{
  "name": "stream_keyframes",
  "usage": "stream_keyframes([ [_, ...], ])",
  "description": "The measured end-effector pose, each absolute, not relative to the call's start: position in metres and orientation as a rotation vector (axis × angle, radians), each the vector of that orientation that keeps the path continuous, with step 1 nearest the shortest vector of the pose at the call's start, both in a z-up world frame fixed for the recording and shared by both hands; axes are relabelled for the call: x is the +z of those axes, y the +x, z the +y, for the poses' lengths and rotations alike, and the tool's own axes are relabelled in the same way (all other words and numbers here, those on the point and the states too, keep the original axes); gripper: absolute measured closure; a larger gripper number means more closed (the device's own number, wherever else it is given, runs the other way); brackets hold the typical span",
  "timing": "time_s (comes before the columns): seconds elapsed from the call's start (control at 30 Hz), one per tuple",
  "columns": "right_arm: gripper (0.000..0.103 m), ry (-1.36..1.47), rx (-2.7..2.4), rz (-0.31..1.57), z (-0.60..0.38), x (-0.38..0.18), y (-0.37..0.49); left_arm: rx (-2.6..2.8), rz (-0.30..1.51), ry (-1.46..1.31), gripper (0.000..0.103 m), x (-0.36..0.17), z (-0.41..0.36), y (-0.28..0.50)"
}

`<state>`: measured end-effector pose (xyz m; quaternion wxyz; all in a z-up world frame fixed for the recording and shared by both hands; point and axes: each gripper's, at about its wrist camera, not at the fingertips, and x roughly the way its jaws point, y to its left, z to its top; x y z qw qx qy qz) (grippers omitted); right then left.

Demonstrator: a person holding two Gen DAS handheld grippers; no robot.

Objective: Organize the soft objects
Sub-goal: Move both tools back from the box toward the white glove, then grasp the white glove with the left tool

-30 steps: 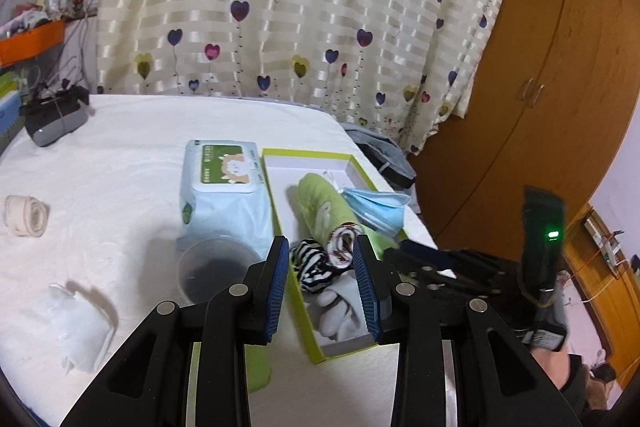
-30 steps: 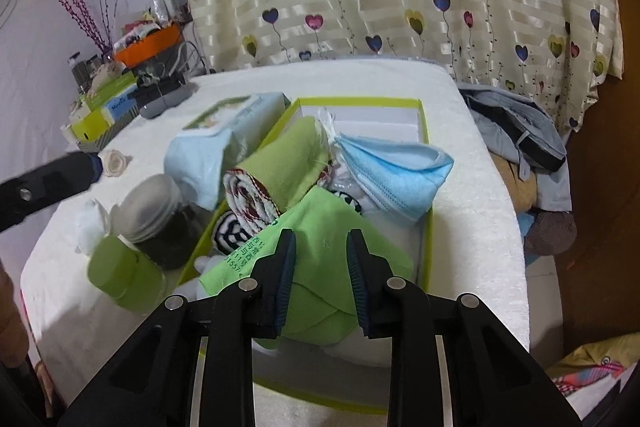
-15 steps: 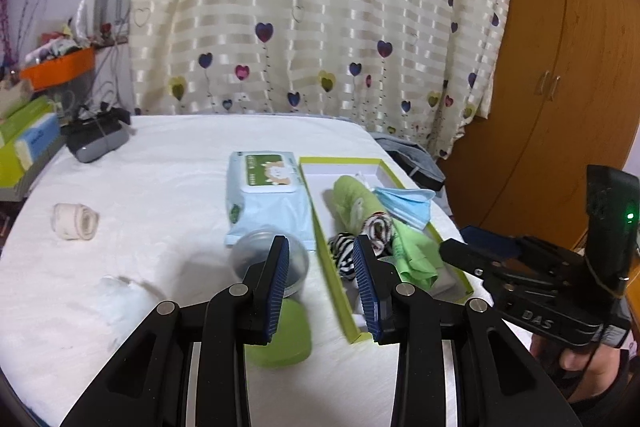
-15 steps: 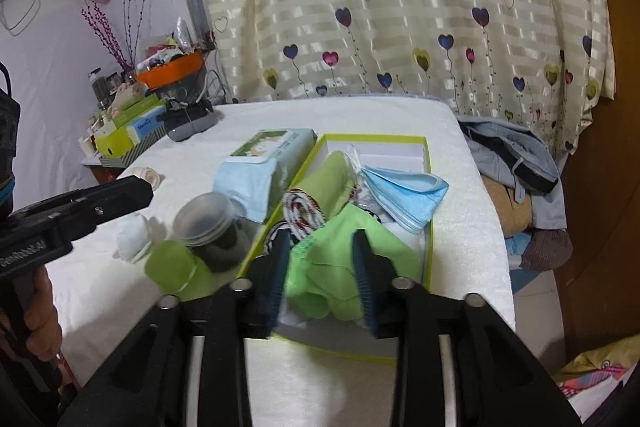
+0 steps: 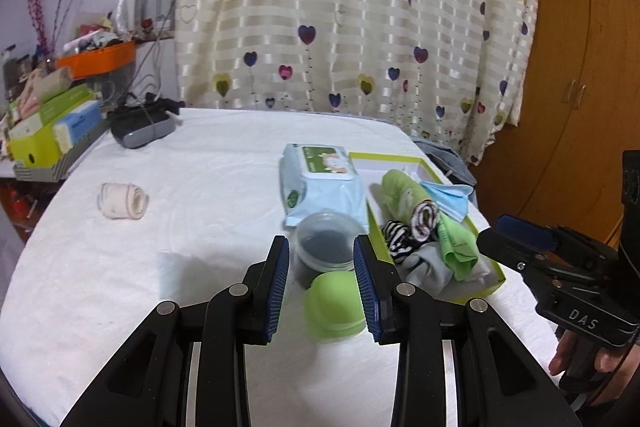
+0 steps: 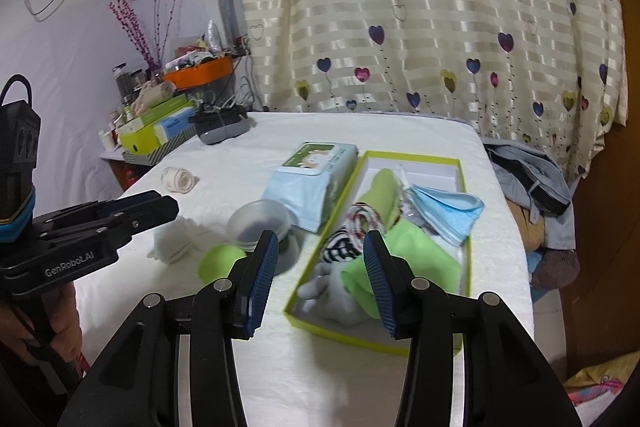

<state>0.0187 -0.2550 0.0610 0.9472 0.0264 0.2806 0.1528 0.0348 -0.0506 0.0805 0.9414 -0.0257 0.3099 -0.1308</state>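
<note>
A shallow lime-green cardboard box [image 6: 466, 183] lies on the white-covered worktop [image 5: 200, 187]. It holds a rolled green cloth [image 6: 384, 191], a blue face mask [image 6: 444, 207], striped rolled socks [image 6: 340, 247], a grey sock [image 6: 328, 291] and a folded light-green cloth [image 6: 404, 263]. Just left of the box are a pale-blue wet-wipes pack [image 5: 320, 183], a clear plastic tub [image 5: 326, 247] and a green round lid [image 5: 334, 307]. A rolled cream bandage [image 5: 120, 201] lies well apart. The left gripper [image 5: 322, 291] is spread and empty; the right gripper [image 6: 320, 283] likewise stands apart, holding nothing.

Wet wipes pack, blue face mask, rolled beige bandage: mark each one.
Wet wipes pack [image 5: 320, 183], left wrist view, on its top face.
Blue face mask [image 6: 444, 207], right wrist view, on its pleated middle.
Rolled beige bandage [image 5: 122, 201], left wrist view, on its side.
</note>
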Motion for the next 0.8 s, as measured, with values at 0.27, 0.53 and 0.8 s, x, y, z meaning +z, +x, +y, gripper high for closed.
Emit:
stream_keyframes([
  [0.27, 0.057, 0.027, 0.366, 0.563, -0.233, 0.065, 0.012, -0.221, 0.647, -0.074, 0.071, 0.073, -0.030, 0.032],
  [0.53, 0.057, -0.006, 0.411, 0.582, -0.211, 0.063, 0.011, -0.175, 0.669, -0.090, 0.071, 0.063, -0.011, 0.034],
  [0.8, 0.057, -0.028, 0.444, 0.592, -0.193, 0.062, 0.014, -0.151, 0.683, -0.105, 0.071, 0.055, 0.005, 0.036],
])
